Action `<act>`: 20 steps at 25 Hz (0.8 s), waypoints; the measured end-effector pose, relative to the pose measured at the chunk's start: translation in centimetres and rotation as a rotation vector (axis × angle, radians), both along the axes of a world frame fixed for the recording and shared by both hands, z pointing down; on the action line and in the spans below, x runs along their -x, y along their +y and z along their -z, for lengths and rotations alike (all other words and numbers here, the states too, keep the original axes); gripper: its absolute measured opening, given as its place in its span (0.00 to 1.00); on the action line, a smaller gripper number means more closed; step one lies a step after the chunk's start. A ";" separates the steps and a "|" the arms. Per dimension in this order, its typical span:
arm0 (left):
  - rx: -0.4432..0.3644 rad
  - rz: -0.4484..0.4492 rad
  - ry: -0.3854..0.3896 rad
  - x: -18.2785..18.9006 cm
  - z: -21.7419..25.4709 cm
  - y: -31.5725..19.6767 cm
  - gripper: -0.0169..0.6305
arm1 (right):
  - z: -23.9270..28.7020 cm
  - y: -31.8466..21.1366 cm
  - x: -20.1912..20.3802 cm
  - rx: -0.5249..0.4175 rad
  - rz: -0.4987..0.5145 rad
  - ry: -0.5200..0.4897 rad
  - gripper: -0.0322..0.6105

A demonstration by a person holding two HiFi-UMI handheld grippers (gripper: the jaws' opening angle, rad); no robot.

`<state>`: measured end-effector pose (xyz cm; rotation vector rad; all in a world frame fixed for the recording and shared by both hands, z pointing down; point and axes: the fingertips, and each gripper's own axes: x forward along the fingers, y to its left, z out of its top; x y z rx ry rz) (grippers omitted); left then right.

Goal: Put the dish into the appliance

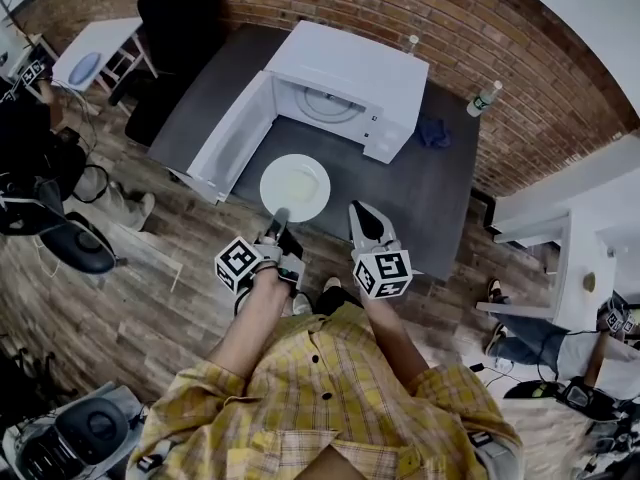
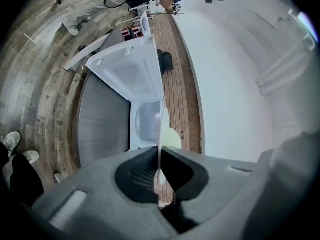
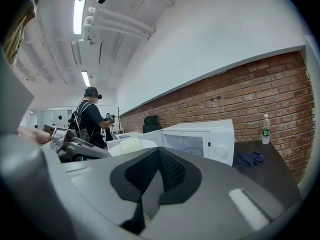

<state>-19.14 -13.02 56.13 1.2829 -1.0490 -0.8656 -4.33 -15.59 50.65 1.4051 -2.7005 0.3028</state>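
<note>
One plate (image 1: 295, 187), a pale lump (image 1: 293, 182) on it, is over the near part of the table (image 1: 430, 203). Its 6 o'clock rim is pinched in the almost closed left gripper (image 1: 279, 218). The right gripper (image 1: 361, 220), jaws together on nothing, is at the plate's 4 o'clock, apart from it. At the plate's 12 o'clock stands one microwave (image 1: 360, 68), door (image 1: 232, 136) swung open, turntable (image 1: 325, 103) inside. Toward 2 o'clock are two bottles (image 1: 483, 98) and one cloth (image 1: 433, 131).
</note>
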 end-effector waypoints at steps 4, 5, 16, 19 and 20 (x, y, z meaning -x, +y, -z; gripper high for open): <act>0.003 0.009 0.014 -0.2 -0.4 -1.1 0.04 | -0.6 -1.1 -0.6 0.011 -0.015 -0.005 0.06; 0.000 0.013 0.015 -0.2 -0.5 -1.6 0.04 | -0.6 -1.6 -0.6 0.011 -0.014 -0.007 0.06; 0.013 0.032 0.007 -0.2 -1.8 -7.0 0.04 | -0.3 -6.6 0.0 -0.008 0.022 -0.023 0.06; 0.015 0.016 0.002 -0.7 -2.3 -8.7 0.04 | -0.5 -7.9 -0.1 -0.008 0.027 -0.020 0.06; 0.017 0.013 0.001 -0.9 -2.6 -9.3 0.04 | -0.6 -8.4 -0.1 -0.008 0.030 -0.019 0.06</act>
